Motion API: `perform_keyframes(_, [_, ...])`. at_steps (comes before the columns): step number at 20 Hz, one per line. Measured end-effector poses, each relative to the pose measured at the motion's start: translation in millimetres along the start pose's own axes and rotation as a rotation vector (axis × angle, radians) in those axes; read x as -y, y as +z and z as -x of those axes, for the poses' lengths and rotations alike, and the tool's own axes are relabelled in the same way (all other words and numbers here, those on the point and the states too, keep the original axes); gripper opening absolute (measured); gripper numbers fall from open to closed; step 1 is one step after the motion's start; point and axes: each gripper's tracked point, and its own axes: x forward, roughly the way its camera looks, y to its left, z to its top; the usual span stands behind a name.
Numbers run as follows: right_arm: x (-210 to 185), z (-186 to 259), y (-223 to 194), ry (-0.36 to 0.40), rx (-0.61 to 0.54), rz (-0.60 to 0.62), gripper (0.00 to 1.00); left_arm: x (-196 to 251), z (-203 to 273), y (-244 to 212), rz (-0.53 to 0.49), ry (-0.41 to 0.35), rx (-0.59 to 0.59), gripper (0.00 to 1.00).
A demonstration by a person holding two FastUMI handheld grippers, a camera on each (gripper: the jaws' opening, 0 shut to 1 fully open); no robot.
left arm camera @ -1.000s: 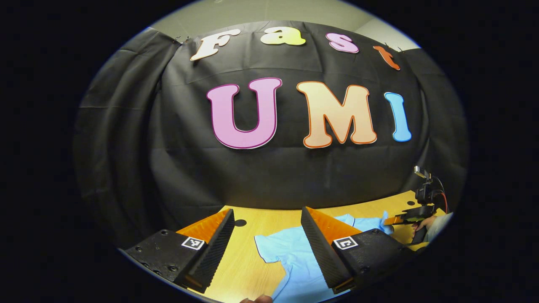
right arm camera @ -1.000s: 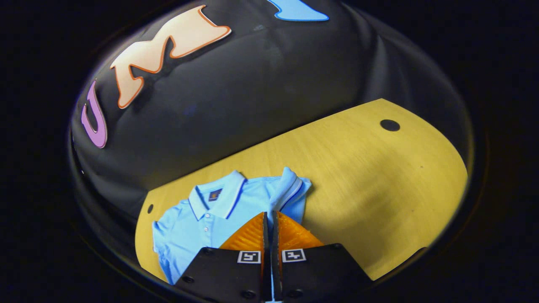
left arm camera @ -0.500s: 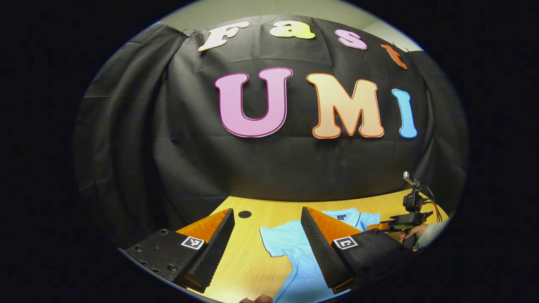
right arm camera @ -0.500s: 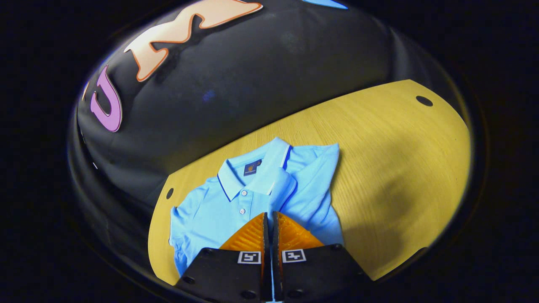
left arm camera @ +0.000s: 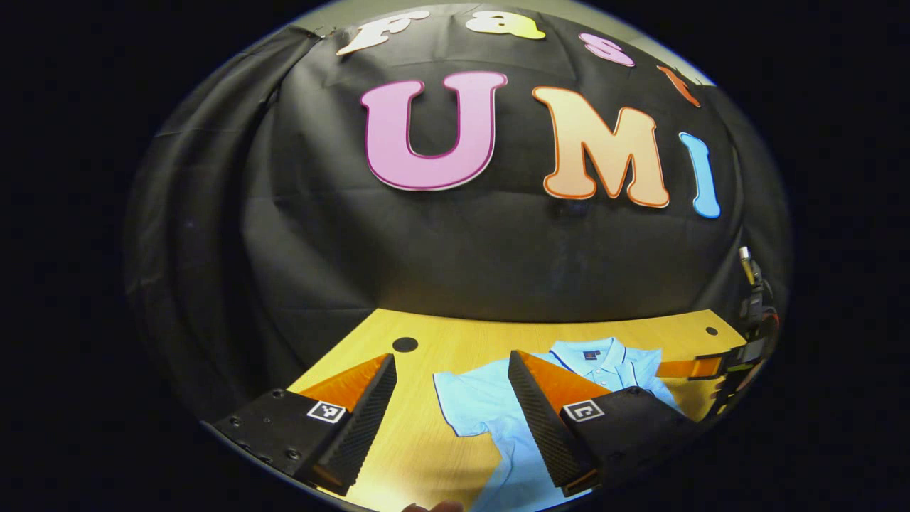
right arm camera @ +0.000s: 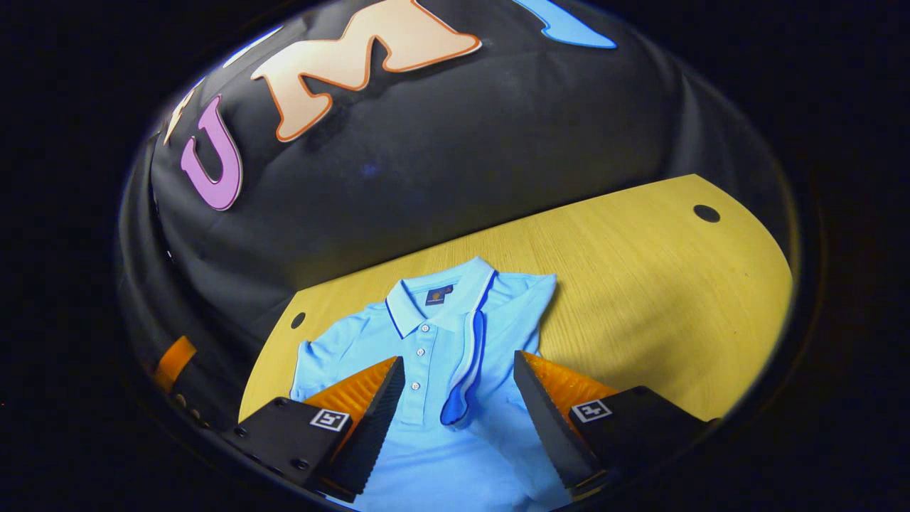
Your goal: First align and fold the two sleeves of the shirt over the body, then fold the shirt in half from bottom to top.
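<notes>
On the left of the right gripper view, the shirt [right arm camera: 426,398] lies face up on the table [right arm camera: 640,284], collar [right arm camera: 434,299] toward the booth wall. Its 1 sleeve [right arm camera: 313,366] on that side sticks out flat from the body, not folded in. Moving right, the other sleeve [right arm camera: 473,355] lies turned over the chest, its striped cuff running down beside the button placket. So 1 of the 2 sleeve folds is in place and 1 is left; the bottom-to-top fold is also left, judging by the body, which runs long and flat toward the camera, though its hem is out of sight.

The right gripper [right arm camera: 458,402] hovers just above the folded sleeve with its fingers spread wide, gripping nothing; the cuff sits between them without touching either.

In the left gripper view, the left gripper [left arm camera: 451,405] also has its fingers parted and holds nothing. It hangs over the table at the side of the shirt [left arm camera: 483,405] where the flat sleeve lies, so that sleeve is likely its job. At far right there, the right gripper [left arm camera: 700,368] shows beyond the collar.
</notes>
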Motion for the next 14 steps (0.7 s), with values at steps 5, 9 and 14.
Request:
perform_keyframes(5, [32, 43, 6, -0.047, 0.030, 0.016, 0.91, 12, -49, -52, 0.016, -0.031, -0.111, 0.95])
perform_keyframes(9, [52, 69, 0, -0.078, 0.020, -0.033, 0.92, 13, -79, -90, 0.034, -0.017, -0.190, 0.95])
perform_keyframes(14, [60, 91, -9, -0.094, 0.029, -0.026, 0.97, 2, -102, -126, 0.021, 0.025, -0.268, 0.95])
